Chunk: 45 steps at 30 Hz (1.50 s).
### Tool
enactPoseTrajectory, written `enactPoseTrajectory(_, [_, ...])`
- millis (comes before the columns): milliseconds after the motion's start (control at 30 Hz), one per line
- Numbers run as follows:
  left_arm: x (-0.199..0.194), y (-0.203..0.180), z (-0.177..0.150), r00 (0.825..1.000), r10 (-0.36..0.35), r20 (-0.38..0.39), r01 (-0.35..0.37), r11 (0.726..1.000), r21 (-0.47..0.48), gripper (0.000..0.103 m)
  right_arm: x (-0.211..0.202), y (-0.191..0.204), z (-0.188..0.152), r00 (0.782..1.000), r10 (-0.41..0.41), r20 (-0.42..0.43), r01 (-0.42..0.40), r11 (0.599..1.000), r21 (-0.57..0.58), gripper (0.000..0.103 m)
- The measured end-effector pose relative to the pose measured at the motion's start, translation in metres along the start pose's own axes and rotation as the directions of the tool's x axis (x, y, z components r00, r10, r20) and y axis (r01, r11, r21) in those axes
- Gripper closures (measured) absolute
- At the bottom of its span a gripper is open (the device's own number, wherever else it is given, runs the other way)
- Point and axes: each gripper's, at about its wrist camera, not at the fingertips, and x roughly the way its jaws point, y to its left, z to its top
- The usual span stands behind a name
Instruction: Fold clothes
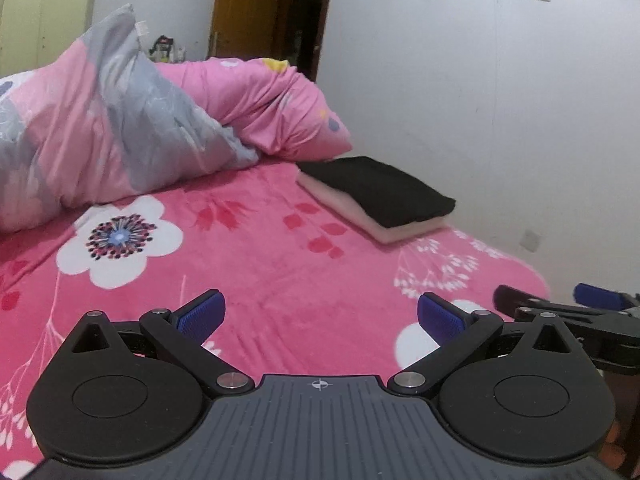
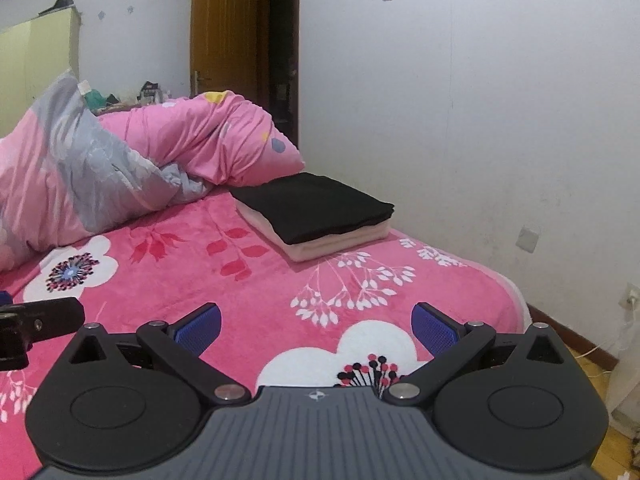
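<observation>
Nearest the lens in each wrist view sits a grey ribbed gripper body with two black round housings, its lower edge cut off by the frame. From the left gripper two black arms spread wide, blue pads far apart, nothing between them and nothing touched; they hang above the pink floral blanket. Likewise the right gripper stands spread wide and empty over the same blanket, its blue pads clear of the cloth.

Each gripper shows at the edge of the other's view: the right one pokes in at the right side of the left wrist view, partly cut off, so its spread cannot be judged from there; only a black stub of the left one enters the right wrist view.

Farther along the blanket, toward the white wall, lies a folded black garment stacked squarely on a folded pale pink garment; the pink one shows only at its edges, so its kind is hard to make out.

Touching the stack's far end is a bunched pink quilt, with a pink and grey pillow leaning beside it.

Beyond the quilt a brown wooden door stands open on a dark gap. Small items behind the quilt are too blurred to name.
</observation>
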Motion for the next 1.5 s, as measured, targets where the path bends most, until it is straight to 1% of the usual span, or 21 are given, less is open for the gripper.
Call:
enactPoseTrajectory(67, [0.003, -0.004, -0.002, 0.999, 0.036, -0.004, -0.036, 0.999, 0.034, 0.000, 0.001, 0.001, 0.000, 1.000, -0.008, -0.007, 0.009, 1.000, 0.005, 0.000])
enactPoseTrajectory(167, [0.007, -0.006, -0.004, 0.998, 0.064, -0.020, -0.063, 0.997, 0.052, 0.000, 0.003, 0.001, -0.001, 1.000, -0.012, -0.017, 0.012, 1.000, 0.013, 0.000])
enactPoseTrajectory(367, [0.014, 0.002, -0.004, 0.994, 0.092, -0.053, -0.091, 0.996, 0.010, 0.000, 0.007, 0.000, 0.000, 0.999, -0.016, -0.036, 0.017, 0.999, 0.027, 0.000])
enactPoseTrajectory(533, [0.017, 0.007, 0.000, 0.992, 0.113, -0.061, -0.114, 0.993, -0.017, 0.000, 0.009, 0.003, 0.001, 0.999, -0.017, -0.041, 0.019, 0.999, 0.028, 0.000])
enactPoseTrajectory(633, [0.016, 0.008, 0.003, 0.991, 0.123, -0.050, -0.125, 0.992, -0.022, 0.000, 0.007, 0.004, 0.003, 0.999, -0.015, -0.030, 0.016, 0.999, 0.030, 0.000])
enactPoseTrajectory(867, [0.016, 0.007, 0.005, 0.992, 0.120, -0.046, -0.121, 0.992, -0.023, 0.000, 0.006, 0.005, 0.006, 0.999, -0.028, -0.022, 0.028, 0.999, 0.024, 0.000])
enactPoseTrajectory(1100, [0.012, 0.006, 0.007, 0.992, 0.125, -0.020, -0.126, 0.992, -0.014, 0.000, 0.004, 0.007, 0.008, 0.999, -0.036, -0.014, 0.036, 0.999, 0.015, 0.000])
enactPoseTrajectory(1500, [0.015, 0.007, 0.007, 0.991, 0.129, -0.025, -0.130, 0.991, -0.024, 0.000, 0.004, 0.007, 0.009, 0.999, -0.044, -0.009, 0.044, 0.999, 0.005, 0.000])
